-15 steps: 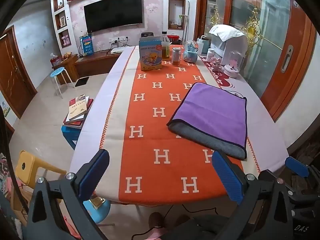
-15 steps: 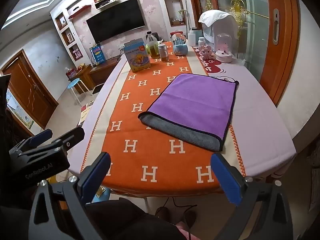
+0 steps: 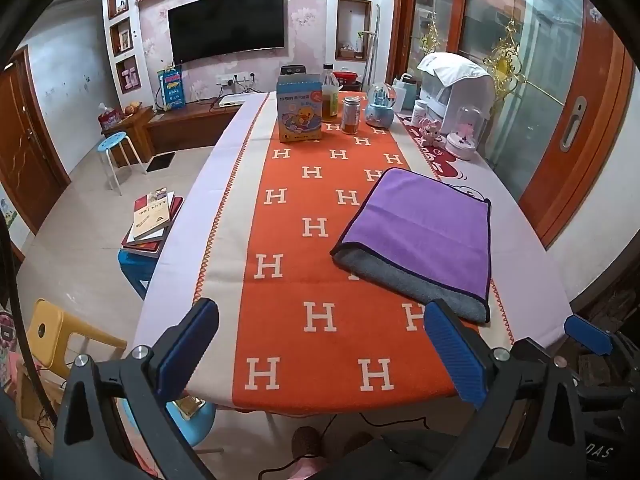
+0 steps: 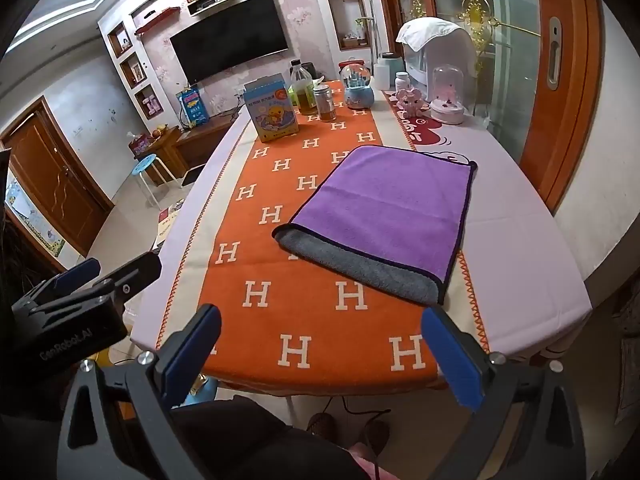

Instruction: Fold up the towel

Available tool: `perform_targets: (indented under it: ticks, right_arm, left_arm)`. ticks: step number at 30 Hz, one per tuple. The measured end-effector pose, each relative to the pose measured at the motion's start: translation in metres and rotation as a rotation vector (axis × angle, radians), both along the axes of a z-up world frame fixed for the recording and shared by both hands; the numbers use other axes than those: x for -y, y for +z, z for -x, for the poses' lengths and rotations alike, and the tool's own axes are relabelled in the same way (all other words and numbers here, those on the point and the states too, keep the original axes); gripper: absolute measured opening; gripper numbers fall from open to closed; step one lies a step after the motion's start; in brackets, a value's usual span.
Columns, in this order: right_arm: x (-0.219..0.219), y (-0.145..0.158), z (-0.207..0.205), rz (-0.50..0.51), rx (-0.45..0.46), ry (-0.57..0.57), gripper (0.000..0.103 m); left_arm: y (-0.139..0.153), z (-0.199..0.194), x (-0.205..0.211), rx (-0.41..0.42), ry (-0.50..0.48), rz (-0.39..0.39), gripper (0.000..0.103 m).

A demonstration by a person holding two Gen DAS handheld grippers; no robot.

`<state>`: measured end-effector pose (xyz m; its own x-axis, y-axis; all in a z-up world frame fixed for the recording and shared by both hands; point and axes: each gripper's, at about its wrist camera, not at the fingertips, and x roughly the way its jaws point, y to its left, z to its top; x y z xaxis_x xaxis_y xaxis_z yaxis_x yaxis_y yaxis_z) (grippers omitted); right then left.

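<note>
With both the left tool (image 3: 320, 354) and right tool (image 4: 322, 354) spread apart and empty at the bottom of frame, the towel (image 4: 384, 216), already doubled at centre-right on the table (image 4: 532, 248), likely wants both near corners pinched evenly.

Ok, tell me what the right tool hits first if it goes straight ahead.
Probably the orange runner near the table's front edge. The right tool is open and empty; the towel lies farther on. Depth is unclear.

A dark television (image 3: 227, 24) hangs on a pink floral wall (image 3: 308, 8) between white shelf niches. Wooden doors (image 3: 24, 148) flank the pale tiled floor (image 3: 80, 216), where a blue stool (image 3: 114, 146) stands.
</note>
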<state>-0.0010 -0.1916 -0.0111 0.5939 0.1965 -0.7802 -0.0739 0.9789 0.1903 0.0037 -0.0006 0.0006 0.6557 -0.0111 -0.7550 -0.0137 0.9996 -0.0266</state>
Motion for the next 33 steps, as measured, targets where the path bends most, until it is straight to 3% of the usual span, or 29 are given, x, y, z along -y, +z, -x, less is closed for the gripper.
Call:
perform_targets:
  ticks: [16,33]
  right_arm:
    - [-0.001,-0.001,-0.004,0.008,0.004,-0.012,0.1]
    - [-0.018,-0.001,0.002,0.044,0.025,-0.071,0.1]
  left_arm:
    - [-0.007,-0.004,0.004,-0.005,-0.001,0.008,0.102]
    - [-0.014,-0.007,-0.012,-0.022,-0.086,0.032,0.102]
